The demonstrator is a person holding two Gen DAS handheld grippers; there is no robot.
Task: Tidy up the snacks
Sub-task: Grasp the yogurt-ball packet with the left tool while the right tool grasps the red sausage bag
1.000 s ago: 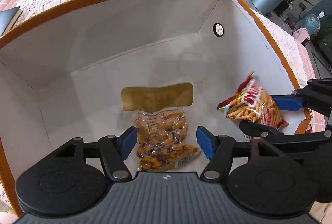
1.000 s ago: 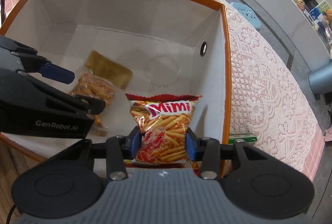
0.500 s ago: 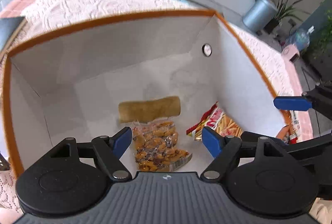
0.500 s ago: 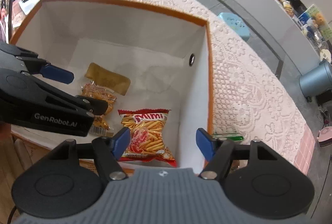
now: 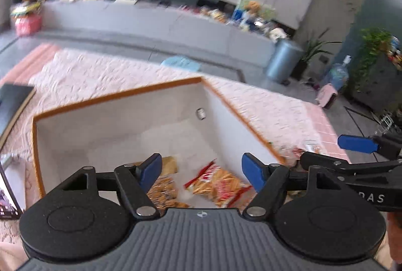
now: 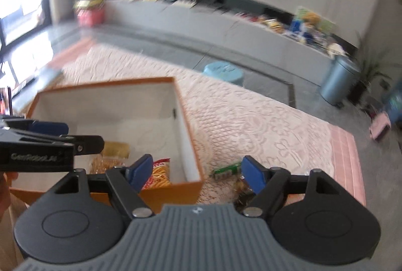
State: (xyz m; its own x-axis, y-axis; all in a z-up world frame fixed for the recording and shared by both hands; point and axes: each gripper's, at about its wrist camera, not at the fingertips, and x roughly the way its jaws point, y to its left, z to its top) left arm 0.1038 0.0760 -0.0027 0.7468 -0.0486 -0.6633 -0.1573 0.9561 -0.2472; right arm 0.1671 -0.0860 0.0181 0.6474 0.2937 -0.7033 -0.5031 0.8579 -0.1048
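The orange-rimmed box [image 5: 113,98] with white inner walls holds three snacks: a red Mimi stick bag [image 5: 218,185], an orange snack bag [image 5: 163,193] and a tan packet [image 5: 169,163]. My left gripper [image 5: 201,170] hovers above the box, its jaws closing with nothing between them. My right gripper [image 6: 198,170] hangs over the box's right front corner [image 6: 188,185], jaws opening and empty. The Mimi bag [image 6: 160,173] lies inside, below its left finger. A green packet [image 6: 226,169] and a dark snack packet [image 6: 242,188] lie on the cloth outside.
A pink lace tablecloth [image 6: 251,120] covers the table. A screen device [image 5: 7,193] and a dark book [image 5: 12,100] lie left of the box. Beyond the table stand a blue stool [image 6: 223,72], a grey bin [image 6: 338,82] and a long low cabinet.
The right gripper let go of the Mimi bag, which now lies in the box. Both grippers rose out of the box and tilted up; the right one swung right.
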